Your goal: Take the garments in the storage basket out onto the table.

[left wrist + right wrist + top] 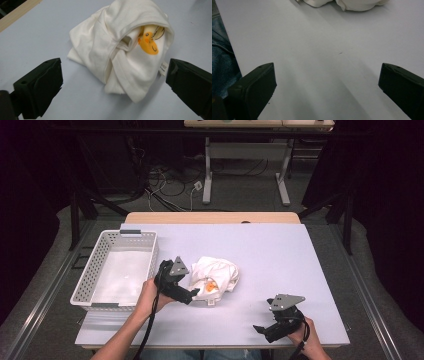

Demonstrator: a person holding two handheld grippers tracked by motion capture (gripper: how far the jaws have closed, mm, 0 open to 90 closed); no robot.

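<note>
A crumpled cream-white garment with an orange duck print lies bunched near the middle of the white table. My left gripper sits at its left side, open. In the left gripper view the garment reaches down between the wide-apart jaws of the left gripper without either pad pressing on it; its small label hangs close to the right-hand jaw. My right gripper rests near the table's front right, open over bare tabletop, with the garment's edge far ahead of the right gripper.
A white perforated plastic basket stands at the table's left, just beside the left hand. The tabletop stretches bare to the right of the garment. The person's jeans show past the table's front edge.
</note>
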